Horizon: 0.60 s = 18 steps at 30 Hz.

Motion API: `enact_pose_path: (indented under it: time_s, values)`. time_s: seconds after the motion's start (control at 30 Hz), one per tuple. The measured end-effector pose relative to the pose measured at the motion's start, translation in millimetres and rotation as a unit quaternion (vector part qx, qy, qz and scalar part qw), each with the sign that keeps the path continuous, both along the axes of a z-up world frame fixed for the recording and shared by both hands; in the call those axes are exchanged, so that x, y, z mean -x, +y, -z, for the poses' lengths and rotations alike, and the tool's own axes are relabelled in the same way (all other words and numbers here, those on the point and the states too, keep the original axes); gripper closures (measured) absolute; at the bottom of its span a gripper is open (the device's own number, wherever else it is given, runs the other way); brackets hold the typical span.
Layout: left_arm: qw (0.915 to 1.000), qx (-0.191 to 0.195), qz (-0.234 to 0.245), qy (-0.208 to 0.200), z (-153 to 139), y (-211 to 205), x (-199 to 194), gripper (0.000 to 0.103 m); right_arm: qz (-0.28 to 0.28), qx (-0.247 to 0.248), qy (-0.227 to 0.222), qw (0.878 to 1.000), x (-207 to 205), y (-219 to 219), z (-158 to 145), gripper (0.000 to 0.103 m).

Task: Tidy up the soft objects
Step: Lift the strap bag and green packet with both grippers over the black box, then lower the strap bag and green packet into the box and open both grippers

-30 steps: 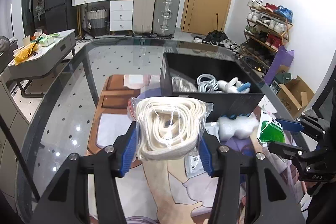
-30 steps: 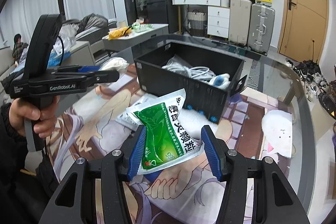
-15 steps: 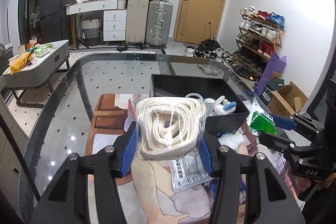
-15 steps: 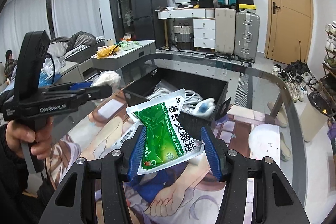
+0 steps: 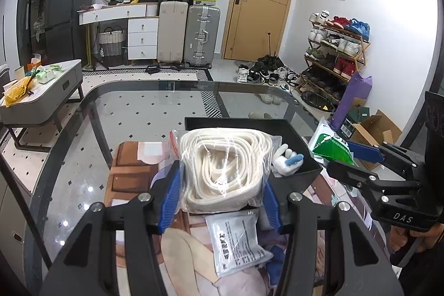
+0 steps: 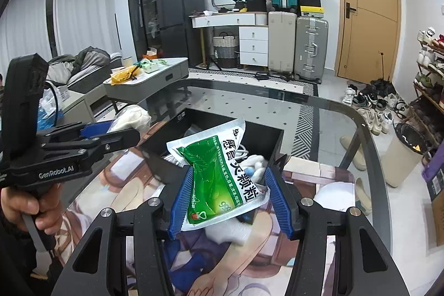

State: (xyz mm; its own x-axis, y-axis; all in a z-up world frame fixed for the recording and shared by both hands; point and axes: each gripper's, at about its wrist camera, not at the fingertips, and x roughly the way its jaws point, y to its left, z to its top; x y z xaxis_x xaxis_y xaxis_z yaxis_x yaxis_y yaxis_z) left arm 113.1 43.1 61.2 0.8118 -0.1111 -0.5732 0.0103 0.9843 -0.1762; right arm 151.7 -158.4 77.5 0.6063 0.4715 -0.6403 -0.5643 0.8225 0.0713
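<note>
My left gripper (image 5: 222, 192) is shut on a clear bag of coiled white rope (image 5: 222, 168) and holds it above the table, just in front of the black bin (image 5: 294, 135). My right gripper (image 6: 230, 199) is shut on a green and white medicine pouch (image 6: 219, 171) held above the bin's near wall (image 6: 163, 168). The bin holds white cables and a white plush toy (image 5: 285, 160). Each gripper shows in the other's view: the right (image 5: 352, 160), the left (image 6: 111, 135).
A grey sachet (image 5: 236, 240) and a white soft item (image 6: 233, 232) lie on the printed mat (image 6: 116, 190) over the glass table (image 5: 83, 135). Suitcases, a shoe rack and a low side table stand beyond.
Both grippers have risen with their loads. The bin now sits lower and farther below them in both views.
</note>
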Motion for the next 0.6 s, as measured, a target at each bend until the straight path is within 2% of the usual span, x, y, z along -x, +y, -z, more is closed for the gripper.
enact_pose_path:
  time_s: [0.4,0.6]
  values:
    - [0.9999,0.010,0.000,0.006,4,-5,-31,0.051,0.028,0.058,-0.013,0.998,-35,20,0,0.049]
    - [0.9999,-0.004,0.003,0.012,9,-10,-45,0.051,0.031,0.081,-0.013,0.996,-48,29,8,0.049]
